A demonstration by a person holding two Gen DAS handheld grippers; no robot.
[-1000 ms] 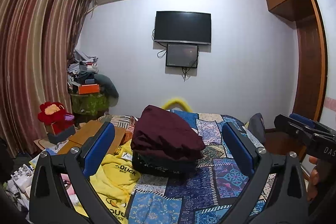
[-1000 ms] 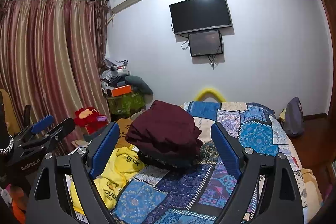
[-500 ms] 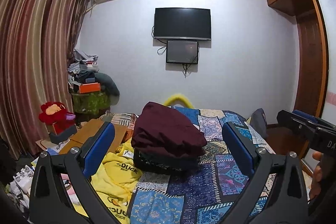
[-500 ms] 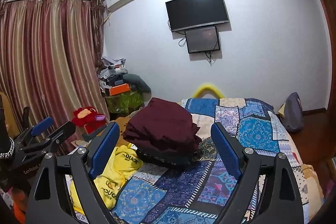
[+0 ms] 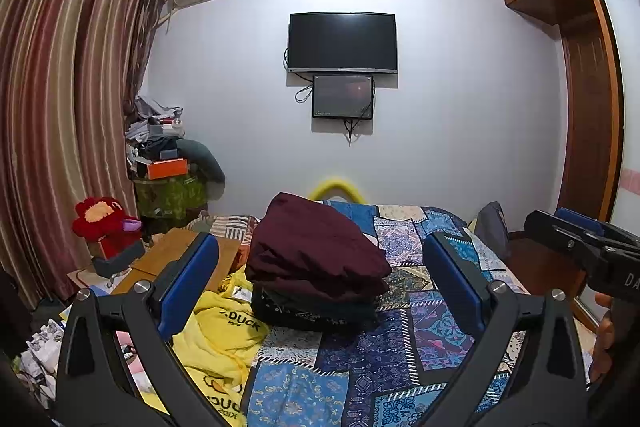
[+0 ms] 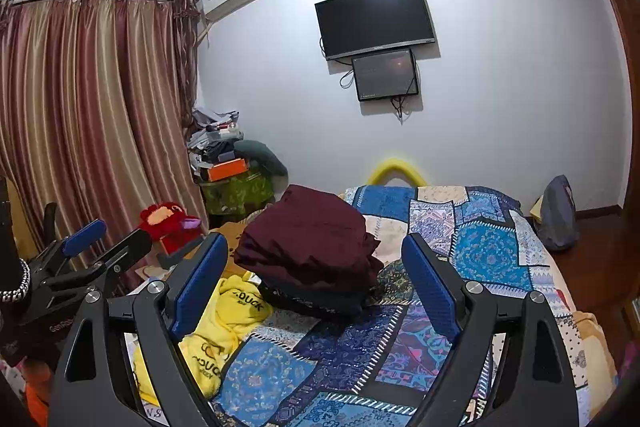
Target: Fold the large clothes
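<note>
We hold the left tongs and the right tongs wide apart, gripping nothing, above the near end of the patchwork bedspread. Between their blue pads, farther off, sits the folded maroon garment on a dark folded pile. A yellow shirt lies crumpled just left of it. A red plush toy stands by the curtain.

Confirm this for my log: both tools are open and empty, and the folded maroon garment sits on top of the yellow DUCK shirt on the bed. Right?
Not quite. The folded maroon garment sits on a dark folded garment, not on the yellow DUCK shirt, which lies beside the stack, as the left wrist view shows. The left tool and right tool are indeed open and empty.
</note>
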